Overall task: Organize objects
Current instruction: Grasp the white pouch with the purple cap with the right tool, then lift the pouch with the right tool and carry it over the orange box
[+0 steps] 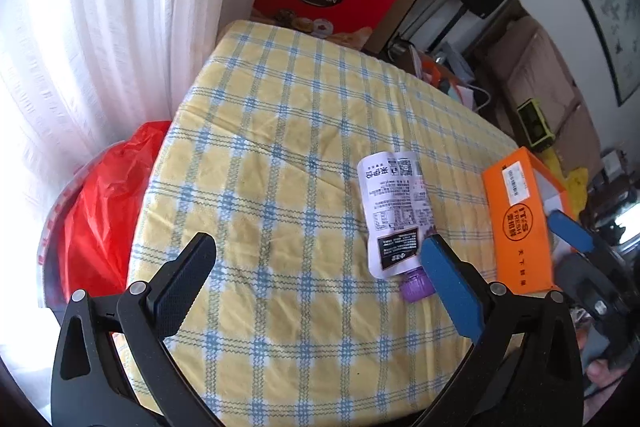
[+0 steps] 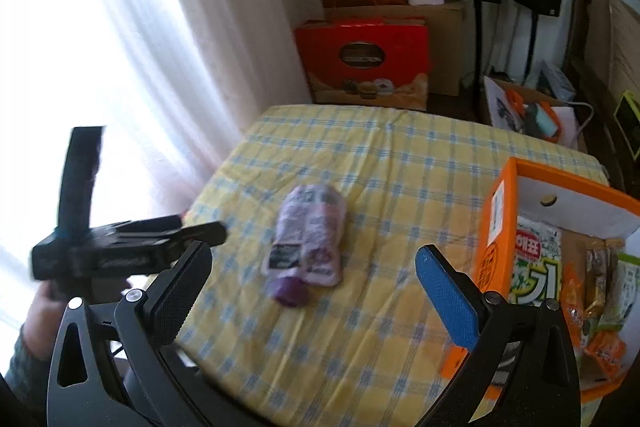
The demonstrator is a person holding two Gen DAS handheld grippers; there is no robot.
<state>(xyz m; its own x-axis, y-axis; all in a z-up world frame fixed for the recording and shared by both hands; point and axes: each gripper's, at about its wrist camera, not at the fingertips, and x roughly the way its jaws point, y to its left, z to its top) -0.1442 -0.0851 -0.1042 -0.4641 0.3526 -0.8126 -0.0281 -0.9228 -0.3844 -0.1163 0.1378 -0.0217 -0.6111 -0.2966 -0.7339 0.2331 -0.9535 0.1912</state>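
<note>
A white and pink spouted pouch (image 1: 394,215) with a purple cap (image 1: 416,285) lies flat on the yellow checked tablecloth (image 1: 280,167). My left gripper (image 1: 320,267) hovers open just short of it, its blue finger beside the cap. In the right wrist view the same pouch (image 2: 310,235) lies ahead of my open right gripper (image 2: 316,267), nothing between the fingers. An orange box (image 2: 500,227) at the right holds several snack packets (image 2: 536,267). The box (image 1: 520,219) also stands right of the pouch in the left wrist view.
A red plastic bag (image 1: 104,203) sits beyond the table's left edge by the white curtain (image 1: 100,27). Red gift boxes (image 2: 364,63) and cardboard cartons stand behind the table. A hand (image 2: 48,307) holds the other gripper at the left of the right wrist view.
</note>
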